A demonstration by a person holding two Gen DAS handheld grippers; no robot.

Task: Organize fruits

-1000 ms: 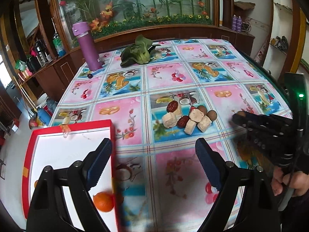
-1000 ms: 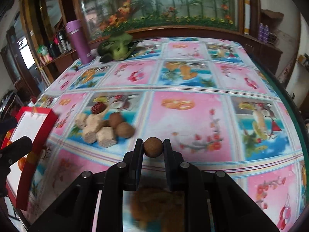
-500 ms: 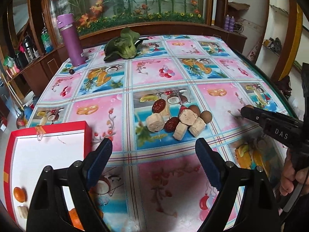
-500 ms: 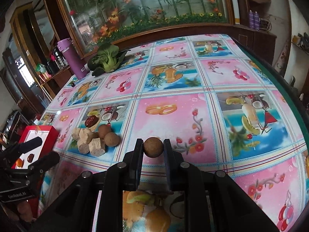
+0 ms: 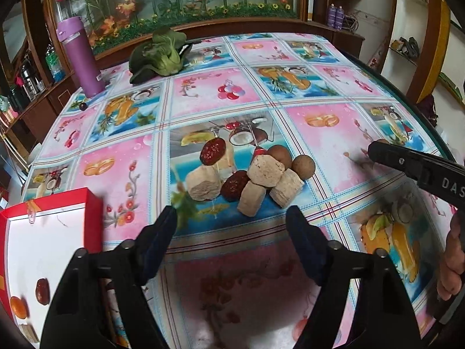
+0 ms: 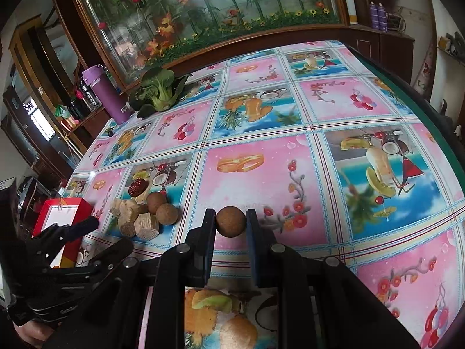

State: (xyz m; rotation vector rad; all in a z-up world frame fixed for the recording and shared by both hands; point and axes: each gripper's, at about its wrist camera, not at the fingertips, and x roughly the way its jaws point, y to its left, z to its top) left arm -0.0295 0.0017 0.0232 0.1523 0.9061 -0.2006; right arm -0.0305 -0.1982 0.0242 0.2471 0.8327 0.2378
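Right gripper [image 6: 231,225] clamped brown longan [image 6: 230,221]; left gripper [image 5: 232,229] hung open, empty. Should carry level toward red tray [image 6: 82,205] at left, grip firm.

Worktop [image 5: 334,133] covered in pink-and-blue fruit-print cloth. Behind it, a dark wooden cabinet [image 6: 377,40] carries a large glass panel [image 6: 203,8] of flowers and bamboo, brightly lit. White wall [image 5: 375,11] with shelves [image 5: 407,55] at right.

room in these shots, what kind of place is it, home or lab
Most likely a home dining or living room, not a lab. A table under a fruit-print cloth, a big glass tank of plants and flowers in a wooden surround, and wooden sideboards with kettles and bottles suggest it.
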